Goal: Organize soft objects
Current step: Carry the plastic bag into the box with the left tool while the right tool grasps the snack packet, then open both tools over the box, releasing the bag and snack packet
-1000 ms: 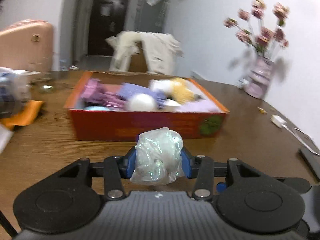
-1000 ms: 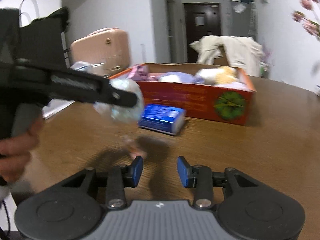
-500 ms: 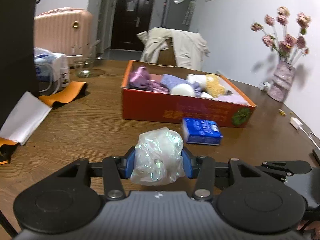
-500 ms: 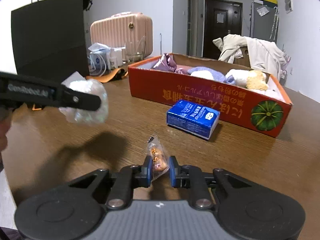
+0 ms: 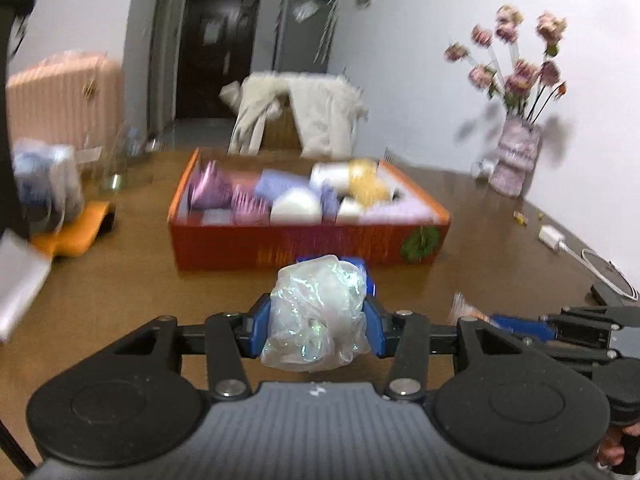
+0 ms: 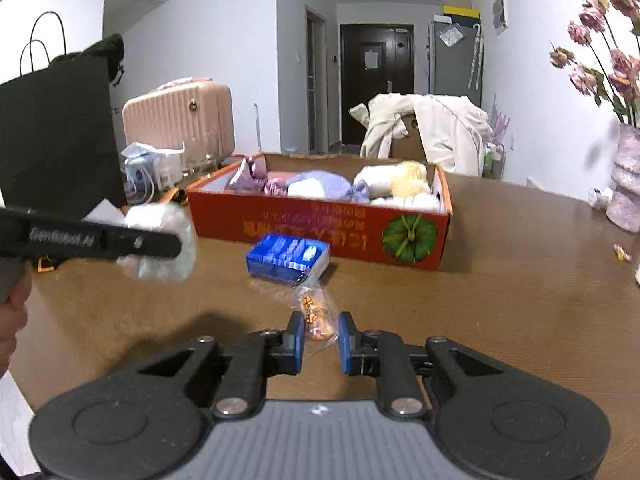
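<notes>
Lifted off the table (image 6: 520,280) since a moment ago, the snack packet (image 6: 318,314) is pinched in the right gripper (image 6: 319,336), while the left gripper (image 5: 318,326) clamps a crumpled plastic bag (image 5: 318,312) near the red box (image 6: 320,224).

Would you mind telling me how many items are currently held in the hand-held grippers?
2. The crumpled plastic bag sits in the left hand-held gripper; the small snack packet is in the right hand-held gripper.
</notes>
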Demonstrator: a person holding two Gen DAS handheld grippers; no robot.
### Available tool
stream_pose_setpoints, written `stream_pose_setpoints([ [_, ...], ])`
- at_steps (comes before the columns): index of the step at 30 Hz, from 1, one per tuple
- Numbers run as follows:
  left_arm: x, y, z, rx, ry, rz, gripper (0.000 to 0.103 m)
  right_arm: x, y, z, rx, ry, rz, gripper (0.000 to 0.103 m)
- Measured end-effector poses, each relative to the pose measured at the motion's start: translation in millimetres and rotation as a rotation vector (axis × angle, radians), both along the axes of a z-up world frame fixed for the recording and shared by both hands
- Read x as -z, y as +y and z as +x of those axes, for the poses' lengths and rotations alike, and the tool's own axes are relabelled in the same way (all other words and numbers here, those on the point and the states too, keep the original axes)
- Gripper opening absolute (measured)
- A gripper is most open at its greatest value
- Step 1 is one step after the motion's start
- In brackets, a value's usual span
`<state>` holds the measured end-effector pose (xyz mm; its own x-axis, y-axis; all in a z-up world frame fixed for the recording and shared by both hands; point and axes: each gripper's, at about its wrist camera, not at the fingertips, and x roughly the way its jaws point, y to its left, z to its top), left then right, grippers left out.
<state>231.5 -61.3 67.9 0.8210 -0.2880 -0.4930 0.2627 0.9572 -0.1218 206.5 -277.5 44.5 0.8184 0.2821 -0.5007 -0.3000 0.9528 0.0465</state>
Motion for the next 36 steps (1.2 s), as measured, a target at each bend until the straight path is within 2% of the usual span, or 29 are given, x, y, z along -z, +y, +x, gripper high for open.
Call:
stream_pose_setpoints([
  [4,-21.0,-5.8,43.0,0.022,-0.049,0.074,0.048,-21.6,1.1,30.6,-0.023,-0.059,-0.033,0.017],
  [8,-30.2,-13.2,101.9,0.065,-0.042,0.172,0.048,-42.3,1.2,81.9,-0.058,-0.088,-0.029,0.017],
  [10,-24.9,-18.5,134.2,0.072,-0.001,0.204,0.048,-46.7,4.3,113.4,-0.066,-0.084,-0.027,0.017],
  [14,-3.2,-26.1,180.7,0.111,0.103,0.216,0.048,-37.0,12.3,181.3,-0.054,-0.019,-0.007,0.017],
  [18,19.4,-29.3,201.9,0.132,0.168,0.202,0.051,-15.8,23.3,233.5,-0.042,0.048,0.0,0.017],
  [20,26.9,-32.9,208.6,0.143,0.175,0.209,0.064,-5.2,29.3,249.1,-0.036,0.077,-0.014,0.018],
  [21,29.1,-33.6,210.6,0.147,0.174,0.209,0.071,-0.6,32.3,254.7,-0.038,0.087,-0.016,0.02],
  [22,30.8,-34.1,212.1,0.167,0.172,0.202,0.073,4.0,33.7,255.7,-0.035,0.087,-0.012,0.02],
  [24,32.3,-33.7,213.6,0.181,0.173,0.193,0.079,6.9,34.4,262.1,-0.022,0.093,0.0,0.034],
  [25,32.2,-32.2,214.5,0.178,0.17,0.189,0.082,6.5,34.4,263.0,-0.015,0.085,0.004,0.036],
  [27,30.0,-27.6,214.1,0.182,0.158,0.177,0.083,3.4,31.3,262.4,0.0,0.073,0.018,0.041],
  [36,-1.3,3.1,199.6,0.089,0.108,0.137,0.083,-25.8,17.2,237.8,0.023,0.028,0.015,0.045],
])
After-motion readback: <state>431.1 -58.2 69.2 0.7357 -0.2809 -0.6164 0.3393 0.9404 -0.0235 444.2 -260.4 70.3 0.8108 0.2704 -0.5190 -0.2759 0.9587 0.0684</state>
